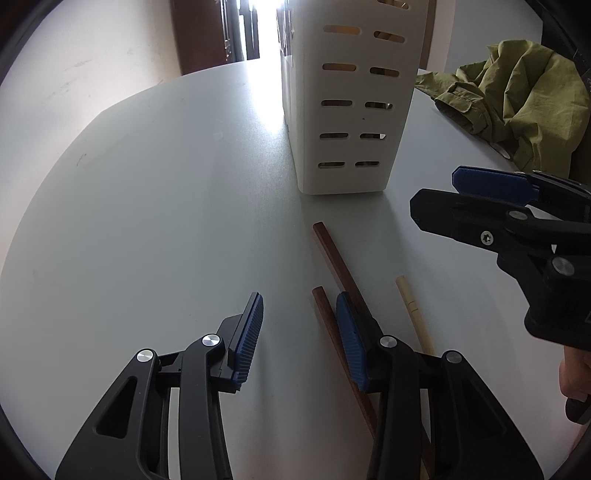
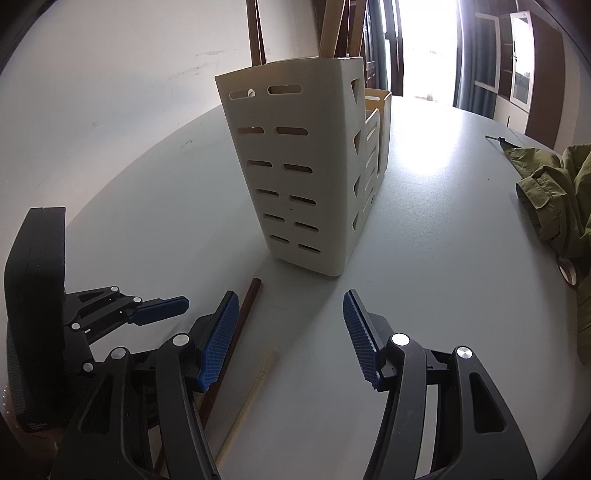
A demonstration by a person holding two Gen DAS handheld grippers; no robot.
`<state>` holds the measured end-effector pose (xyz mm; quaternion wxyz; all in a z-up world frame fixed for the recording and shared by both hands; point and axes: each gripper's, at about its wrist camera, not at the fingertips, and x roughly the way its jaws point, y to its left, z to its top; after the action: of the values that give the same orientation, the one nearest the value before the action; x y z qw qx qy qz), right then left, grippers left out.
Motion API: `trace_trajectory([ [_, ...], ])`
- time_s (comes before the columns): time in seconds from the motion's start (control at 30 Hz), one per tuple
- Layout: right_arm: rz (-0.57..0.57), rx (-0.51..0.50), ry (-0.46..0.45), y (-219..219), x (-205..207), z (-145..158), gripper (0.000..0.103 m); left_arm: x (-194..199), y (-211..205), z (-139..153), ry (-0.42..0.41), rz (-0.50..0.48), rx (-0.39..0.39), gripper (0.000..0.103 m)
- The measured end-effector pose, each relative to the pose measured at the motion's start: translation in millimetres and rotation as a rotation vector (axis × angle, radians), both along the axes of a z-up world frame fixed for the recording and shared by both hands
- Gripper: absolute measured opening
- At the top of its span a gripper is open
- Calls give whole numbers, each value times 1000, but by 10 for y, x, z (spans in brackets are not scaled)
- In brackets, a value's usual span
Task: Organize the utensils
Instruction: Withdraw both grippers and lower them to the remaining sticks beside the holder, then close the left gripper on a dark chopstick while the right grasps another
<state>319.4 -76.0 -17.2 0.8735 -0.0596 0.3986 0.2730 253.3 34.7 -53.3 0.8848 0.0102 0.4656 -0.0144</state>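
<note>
Two brown chopsticks point(image 1: 334, 254) point(image 1: 325, 314) and one cream chopstick point(image 1: 412, 310) lie on the grey table in front of a cream slotted utensil holder point(image 1: 343, 110). My left gripper point(image 1: 299, 332) is open low over the table. The shorter-looking brown chopstick's end sits between its pads, close against the right pad point(image 1: 349, 343), and the longer one runs behind that finger. My right gripper point(image 2: 291, 332) is open above the cream chopstick point(image 2: 255, 387), which lies between its fingers on the table. A brown chopstick point(image 2: 249, 302) passes behind its left pad. Wooden utensils point(image 2: 255, 33) stand in the holder point(image 2: 295, 177).
A crumpled green jacket point(image 1: 517, 99) point(image 2: 554, 199) lies on the table at the right, with a roll of tape point(image 2: 569, 271) beside it. A smaller tan compartment point(image 2: 380, 122) stands behind the holder. The two grippers are close side by side; the right gripper point(image 1: 443, 197) shows in the left wrist view.
</note>
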Motion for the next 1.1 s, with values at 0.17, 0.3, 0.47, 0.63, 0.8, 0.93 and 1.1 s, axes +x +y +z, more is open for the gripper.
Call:
trace_trajectory([
  [0.17, 3, -33, 10, 121, 89, -55, 59, 7, 26, -34, 8, -13, -26, 33],
  [0.3, 7, -50, 22, 197, 113, -116, 59, -12, 59, -35, 4, -17, -23, 30],
  [0.47, 15, -69, 31, 291, 142, -152, 59, -25, 60, -31, -1, -21, -11, 27],
  [0.63, 24, -83, 41, 364, 179, -175, 59, -52, 96, -26, -4, -23, -9, 22],
  [0.8, 29, -99, 49, 419, 194, -191, 59, -39, 91, -26, -4, -26, 3, 16],
  [0.93, 15, -109, 54, 474, 218, -217, 58, -33, 102, -27, -1, -30, -4, 15],
  [1.1, 13, -127, 64, 524, 214, -251, 54, -17, 129, -29, 4, -32, -15, 12],
])
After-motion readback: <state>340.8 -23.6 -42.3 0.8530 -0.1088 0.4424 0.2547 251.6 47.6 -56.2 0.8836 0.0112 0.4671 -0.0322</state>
